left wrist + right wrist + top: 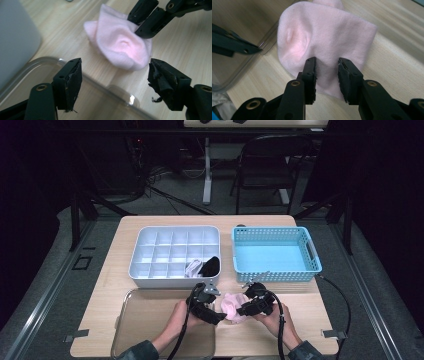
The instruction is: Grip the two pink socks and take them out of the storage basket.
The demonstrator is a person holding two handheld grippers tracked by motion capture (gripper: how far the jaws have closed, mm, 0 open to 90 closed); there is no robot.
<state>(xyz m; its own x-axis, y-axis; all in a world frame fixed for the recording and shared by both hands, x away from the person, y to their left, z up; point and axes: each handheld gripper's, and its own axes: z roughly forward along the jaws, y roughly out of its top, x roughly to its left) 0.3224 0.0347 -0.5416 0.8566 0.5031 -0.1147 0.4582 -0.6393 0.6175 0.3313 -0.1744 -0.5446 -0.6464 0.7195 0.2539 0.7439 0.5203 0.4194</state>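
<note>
A wooden table (100, 290) is seen from above, with a person's two forearms coming in from the near edge, each hand holding a black two-jaw gripper.

At the near left, a clear plastic tray (145, 315) lies flat on the table. Behind it sits a grey organiser box (175, 252) divided into many small square compartments; in its front right corner compartments lie a white rolled sock (193, 267) and a black rolled sock (211, 265).

The left gripper (212, 312) hovers low over the right end of the clear tray. In the left gripper view its jaws stand apart, with nothing between them and the pads touching nothing; they point toward the pink sock, which lies just beyond them.

The pink sock (232, 307) is a soft bunched bundle resting on the bare wood near the front edge, just beside the tray's right rim and between the two grippers. It has a small dimple in its middle.

The right gripper (245, 309) reaches in from the right. In the right gripper view its jaws are partly closed around the sock's near edge, with a fold of pink fabric between the pads.

At the far right stands an empty light blue slotted basket (276, 270).
</note>
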